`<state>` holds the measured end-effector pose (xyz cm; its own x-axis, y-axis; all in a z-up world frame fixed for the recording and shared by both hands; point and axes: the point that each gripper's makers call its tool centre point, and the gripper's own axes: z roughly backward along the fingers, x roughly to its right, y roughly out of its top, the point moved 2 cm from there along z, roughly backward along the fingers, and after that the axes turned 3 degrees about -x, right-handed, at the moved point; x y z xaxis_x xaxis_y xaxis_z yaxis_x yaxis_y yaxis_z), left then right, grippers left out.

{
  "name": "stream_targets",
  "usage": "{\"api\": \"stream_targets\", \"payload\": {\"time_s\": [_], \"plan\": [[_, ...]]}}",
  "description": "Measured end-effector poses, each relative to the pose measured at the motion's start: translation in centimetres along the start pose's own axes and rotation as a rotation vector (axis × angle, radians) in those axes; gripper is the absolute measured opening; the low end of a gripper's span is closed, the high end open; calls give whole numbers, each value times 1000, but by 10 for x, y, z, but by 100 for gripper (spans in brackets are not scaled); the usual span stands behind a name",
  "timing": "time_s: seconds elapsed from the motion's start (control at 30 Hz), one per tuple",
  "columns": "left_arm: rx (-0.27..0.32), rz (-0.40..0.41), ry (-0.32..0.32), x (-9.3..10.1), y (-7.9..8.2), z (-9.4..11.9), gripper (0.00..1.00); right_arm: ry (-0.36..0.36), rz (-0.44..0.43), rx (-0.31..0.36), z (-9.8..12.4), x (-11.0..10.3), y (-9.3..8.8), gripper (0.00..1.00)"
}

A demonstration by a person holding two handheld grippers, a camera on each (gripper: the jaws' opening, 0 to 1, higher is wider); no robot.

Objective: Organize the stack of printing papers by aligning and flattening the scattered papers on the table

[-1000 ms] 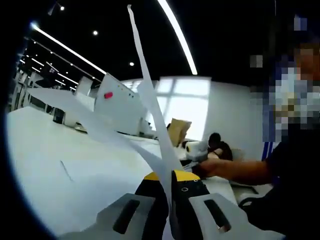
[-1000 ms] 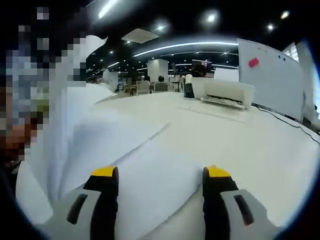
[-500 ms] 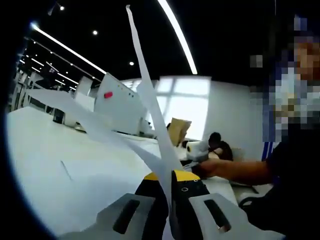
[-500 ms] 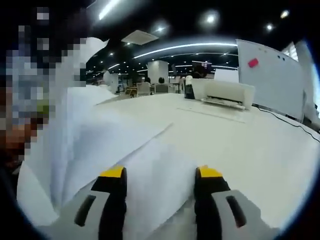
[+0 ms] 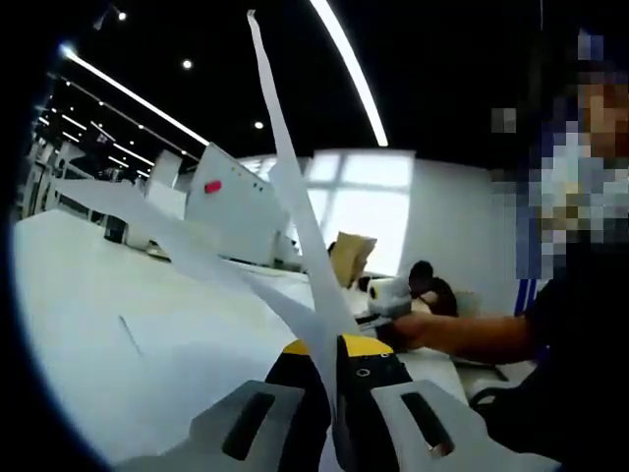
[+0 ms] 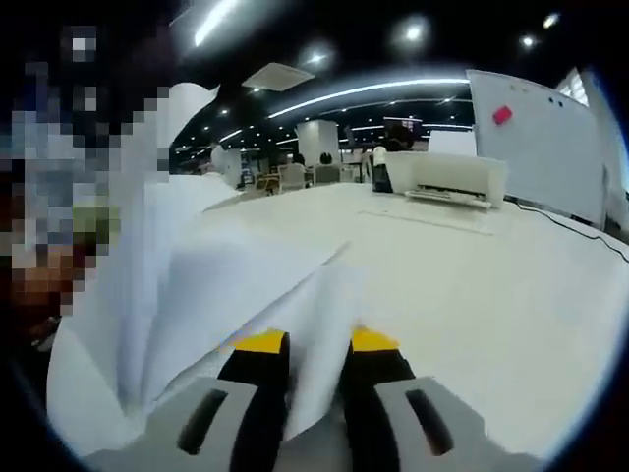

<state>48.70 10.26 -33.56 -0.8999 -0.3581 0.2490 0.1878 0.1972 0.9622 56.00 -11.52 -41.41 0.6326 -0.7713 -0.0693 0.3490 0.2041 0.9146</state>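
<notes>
Two grippers, both clamped on paper. Left gripper (image 5: 332, 356): jaws pressed together on the sheets (image 5: 295, 206), pinching them at one edge right at the yellow tips. Right gripper (image 6: 316, 346): jaws nearly together with a fold of sheet (image 6: 246, 285) bulging up between the tips, so it reads as gripping the same loose bundle from the other side.

Why held this way, my read: the bundle is lifted off the table (image 5: 108, 344) at two points so the sheets hang free and can be squared up before going back down flat. Not aligned yet, since the sheets fan apart.

Orientation, left gripper view: the sheets are seen edge-on. One stands up from the jaws as a thin blade, long axis running up and slightly left toward the ceiling light (image 5: 349, 69); another splays left and away, nearly level over the table. Right gripper view: the sheets show broadside, spreading from the jaws up and left, corners offset, one corner pointing right across the table.

Beyond the jaws, left gripper view: a person's forearm (image 5: 462, 334) reaches in from the right, just past the tips. Further out: whiteboard (image 5: 236, 211) with a red magnet, brown box (image 5: 351, 258), bright window.

Right gripper view, far: a printer (image 6: 452, 179) on the table, well apart from the paper, cable trailing right, whiteboard behind it.

Risk as I judge it: a single-edge pinch on the left lets sheets slip or crease.
</notes>
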Motion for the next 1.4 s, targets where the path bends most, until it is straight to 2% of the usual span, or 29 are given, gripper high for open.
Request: {"api": "stream_targets", "payload": {"time_s": [0.23, 0.33, 0.57, 0.7, 0.9, 1.1, 1.4], "plan": [[-1, 3, -2, 0, 0, 0, 6, 2, -15, -6, 2, 4, -1, 7], [-1, 3, -2, 0, 0, 0, 6, -8, 10, -11, 2, 3, -2, 5], [3, 4, -3, 1, 0, 0, 6, -24, 73, 13, 6, 1, 4, 1], [5, 3, -1, 1, 1, 0, 6, -24, 80, 62, 12, 3, 14, 0], [10, 4, -1, 2, 1, 0, 6, -46, 73, 72, 20, 9, 21, 0], [11, 5, -4, 1, 2, 0, 6, -67, 83, 110, 37, 11, 38, 1], [11, 5, -5, 1, 2, 0, 6, -98, 125, 190, 64, 14, 76, 1]]}}
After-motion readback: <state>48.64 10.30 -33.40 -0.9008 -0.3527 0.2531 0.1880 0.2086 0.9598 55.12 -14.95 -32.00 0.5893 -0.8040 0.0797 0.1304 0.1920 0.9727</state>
